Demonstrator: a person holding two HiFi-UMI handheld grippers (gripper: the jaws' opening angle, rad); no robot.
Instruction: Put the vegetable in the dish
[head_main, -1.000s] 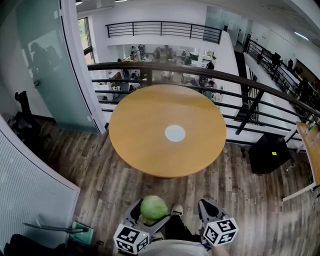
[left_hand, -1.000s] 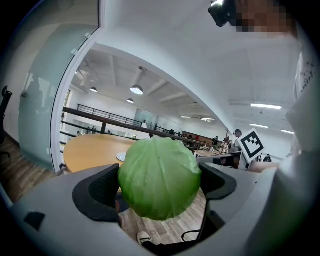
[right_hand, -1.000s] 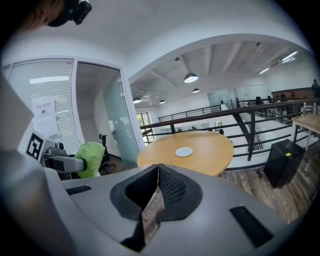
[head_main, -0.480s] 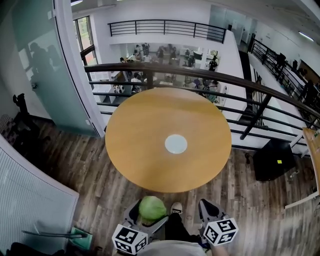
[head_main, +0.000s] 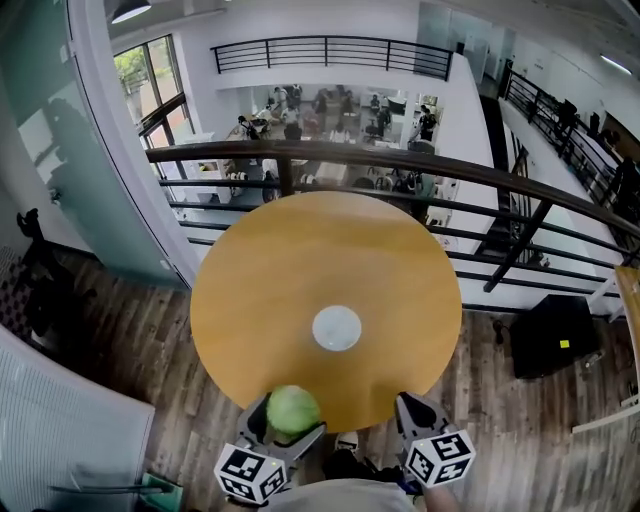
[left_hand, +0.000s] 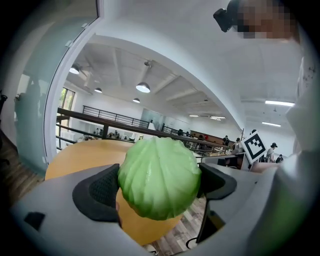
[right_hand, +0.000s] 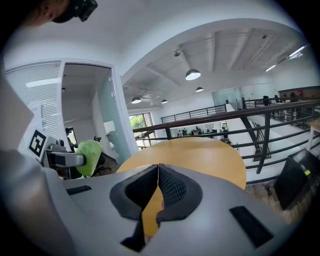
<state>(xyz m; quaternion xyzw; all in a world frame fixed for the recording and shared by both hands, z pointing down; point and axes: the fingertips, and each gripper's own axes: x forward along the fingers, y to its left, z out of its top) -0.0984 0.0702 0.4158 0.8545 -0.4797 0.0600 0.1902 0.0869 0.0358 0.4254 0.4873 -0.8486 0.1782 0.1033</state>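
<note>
I record my left hand-held gripper (head_main: 290, 416) clamped on the green cabbage (head_main: 293, 407), held over the near edge of the round bench (head_main: 290, 250). The white dish (head_main: 336, 328) lies mid-bench, apart from the cabbage. My right hand-held gripper (right_hand: 158, 173) has its jaws pressed together, empty.

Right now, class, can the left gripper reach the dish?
Probably yes. The left gripper, shut on the cabbage, is at the table's near edge; only bare tabletop lies between it and the dish.

Our left gripper (head_main: 292, 418): jaws clamped on the cabbage (left_hand: 159, 177), held low.
Our right gripper (head_main: 413, 412): jaws together, empty, alongside our left.
</note>
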